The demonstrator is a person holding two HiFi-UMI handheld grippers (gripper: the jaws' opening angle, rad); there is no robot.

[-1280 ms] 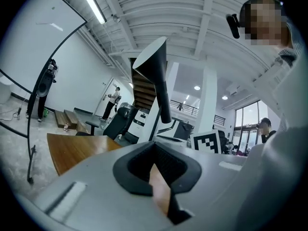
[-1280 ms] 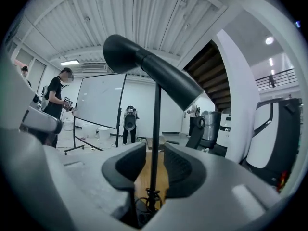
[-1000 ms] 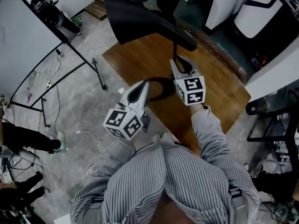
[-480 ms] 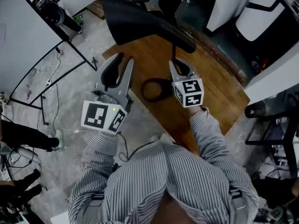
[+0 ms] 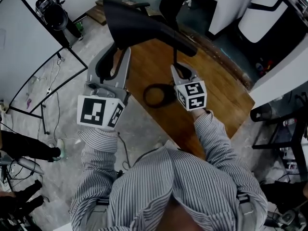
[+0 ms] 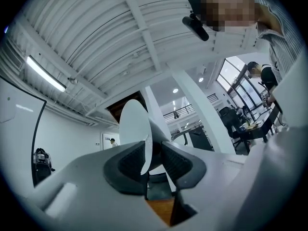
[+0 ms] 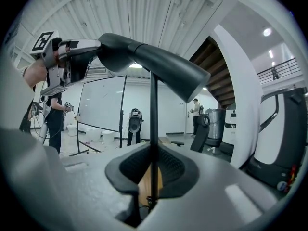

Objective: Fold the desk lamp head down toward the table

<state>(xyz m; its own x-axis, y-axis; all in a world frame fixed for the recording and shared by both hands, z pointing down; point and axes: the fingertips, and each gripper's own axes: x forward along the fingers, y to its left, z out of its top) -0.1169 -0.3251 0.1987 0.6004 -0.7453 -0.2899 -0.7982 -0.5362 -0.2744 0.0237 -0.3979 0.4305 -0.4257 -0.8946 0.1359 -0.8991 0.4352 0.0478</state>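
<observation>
Over on the left, the left gripper (image 5: 120, 51) is up at the wide end of the black lamp head (image 5: 144, 25). Its jaws are a little apart, with the head's thin rim between the pads but not pinched. The lamp head sits high above the wooden table (image 5: 226, 95), slanting across the top of its thin pole (image 5: 175, 54), and a dark ring (image 5: 155, 94) lies on the tabletop below. To the right, the right gripper (image 5: 183, 69) points roughly level, its jaws clamped on that pole.
</observation>
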